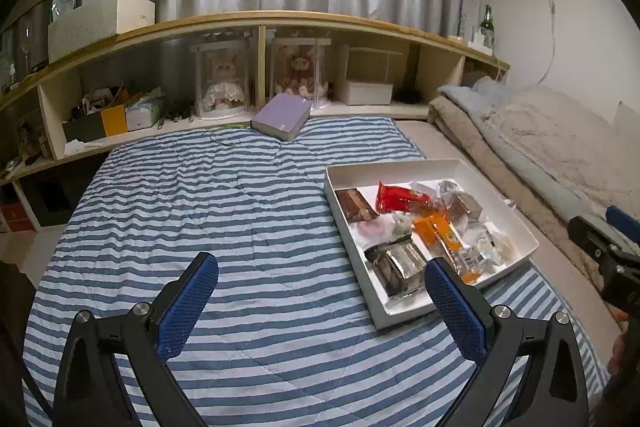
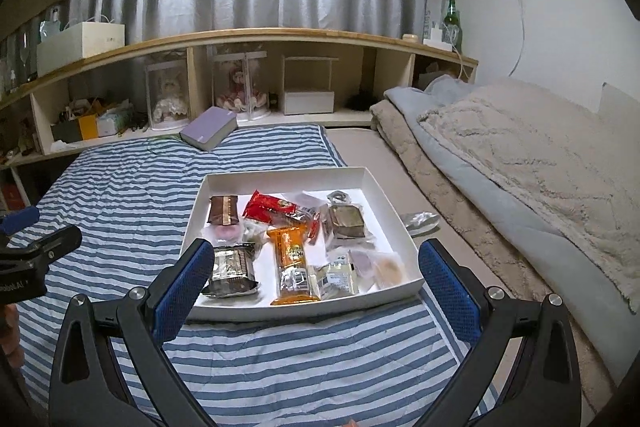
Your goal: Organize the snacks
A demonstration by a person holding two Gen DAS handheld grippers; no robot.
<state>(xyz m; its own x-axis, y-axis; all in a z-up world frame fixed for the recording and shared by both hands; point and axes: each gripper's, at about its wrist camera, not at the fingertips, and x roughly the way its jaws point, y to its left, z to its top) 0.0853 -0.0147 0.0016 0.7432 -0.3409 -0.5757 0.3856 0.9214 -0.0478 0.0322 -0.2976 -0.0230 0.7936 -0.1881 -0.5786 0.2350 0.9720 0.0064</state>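
A white tray (image 2: 280,177) lies on the striped blanket and holds several wrapped snacks: a red packet (image 2: 272,207), an orange packet (image 2: 290,259), a brown bar (image 2: 224,210), a silver-black packet (image 2: 232,267) and a grey block (image 2: 347,221). The tray also shows in the left wrist view (image 1: 400,169). A clear wrapper (image 2: 420,221) lies outside the tray, to its right. My right gripper (image 2: 316,267) is open and empty, just before the tray's near edge. My left gripper (image 1: 322,283) is open and empty over the blanket, left of the tray.
A purple book (image 2: 209,133) lies at the blanket's far edge. Shelves (image 2: 256,39) with doll cases and boxes line the back. Folded beige and blue bedding (image 2: 520,163) lies along the right wall. The blue-striped blanket (image 1: 200,207) covers the bed.
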